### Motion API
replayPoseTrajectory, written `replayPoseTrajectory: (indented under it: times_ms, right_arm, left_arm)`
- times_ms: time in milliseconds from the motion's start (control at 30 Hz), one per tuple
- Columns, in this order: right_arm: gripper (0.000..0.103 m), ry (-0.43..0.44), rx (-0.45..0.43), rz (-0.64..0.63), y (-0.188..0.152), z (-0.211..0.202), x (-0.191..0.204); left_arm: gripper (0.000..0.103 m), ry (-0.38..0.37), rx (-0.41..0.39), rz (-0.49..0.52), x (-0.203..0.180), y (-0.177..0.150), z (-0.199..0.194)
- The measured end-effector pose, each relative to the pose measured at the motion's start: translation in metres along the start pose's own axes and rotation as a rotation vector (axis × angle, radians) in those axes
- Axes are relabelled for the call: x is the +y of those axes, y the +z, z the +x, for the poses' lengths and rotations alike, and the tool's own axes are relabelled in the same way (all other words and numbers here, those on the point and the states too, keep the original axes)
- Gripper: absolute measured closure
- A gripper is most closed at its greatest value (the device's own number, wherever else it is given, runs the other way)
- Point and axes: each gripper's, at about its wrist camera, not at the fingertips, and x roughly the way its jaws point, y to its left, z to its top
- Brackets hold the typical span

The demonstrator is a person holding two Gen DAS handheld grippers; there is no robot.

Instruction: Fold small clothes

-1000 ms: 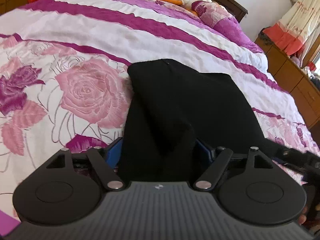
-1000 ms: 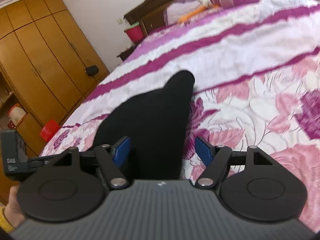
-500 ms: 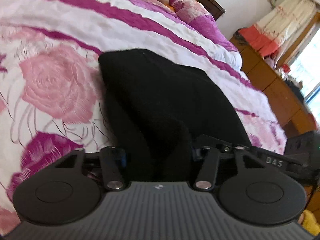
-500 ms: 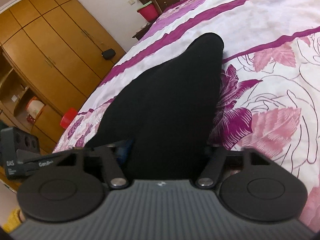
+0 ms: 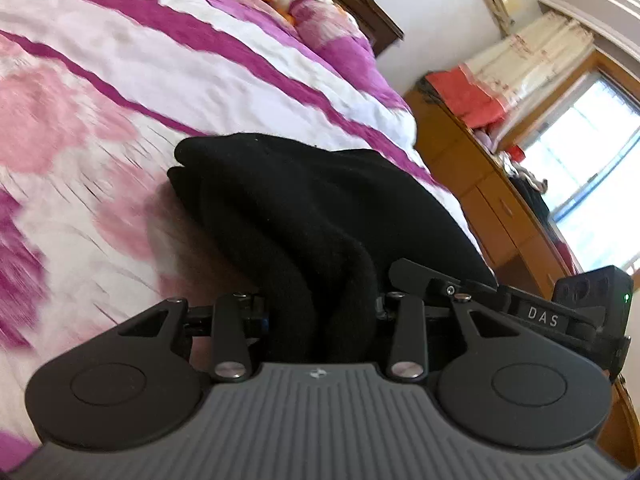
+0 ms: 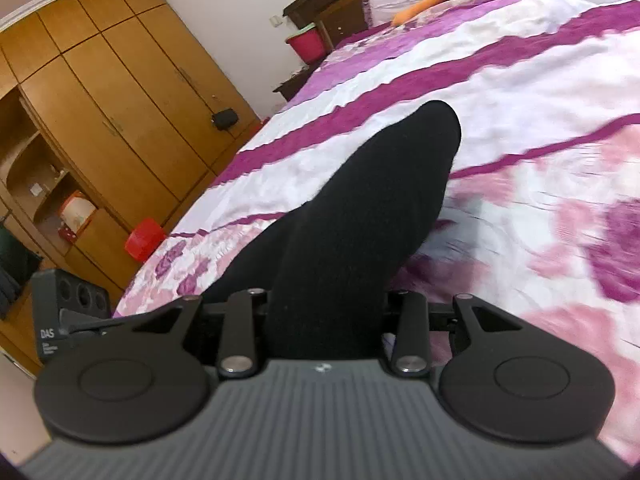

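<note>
A: Left gripper, what was it doing?

B: Clamped narrow on the black garment. Cloth bunched thick between the jaws, two rolls of fabric going straight into the gap.

A: Right gripper?

B: Same, pinched tight on the same black garment. Fabric filled the whole gap, fingers mostly hidden behind it.

A: Where was the garment?

B: Stretched from both grippers out over the bedspread, pink roses and purple stripes. Far end looked doubled over in the left wrist view, one layer on another. In the right wrist view it narrowed to a rounded tip against a purple stripe. Couldn't tell if the middle rested on the bed or hung just above.

A: The grippers, close to each other?

B: Yes, the right unit's DAS-marked body sat just beside the left one.

A: Background?

B: Wooden wardrobe, red bin, pillow near the headboard, window. Bedspread blurred in both views.
</note>
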Motion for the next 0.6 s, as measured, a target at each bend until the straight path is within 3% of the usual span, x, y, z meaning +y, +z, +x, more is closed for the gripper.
replayPoseTrajectory:
  times_ms: [200, 333, 400, 600]
  right_arm:
    - [0.063, -0.060, 0.019, -0.007, -0.023, -0.050, -0.020]
    - [0.058, -0.134, 0.060, -0.013, -0.046, -0.041, -0.035]
    - [0.049, -0.165, 0.074, -0.042, -0.058, -0.029, -0.041]
    - [0.044, -0.141, 0.040, -0.013, -0.067, -0.039, -0.051]
  left_arm:
    - [0.059, 0.018, 0.043, 0.096, -0.043, -0.044, 0.011]
    - [0.056, 0.143, 0.079, 0.168, -0.043, -0.064, 0.018]
    - [0.049, 0.198, 0.080, 0.176, -0.039, -0.075, 0.017]
    - [0.043, 0.274, 0.020, 0.197, -0.036, -0.078, -0.005]
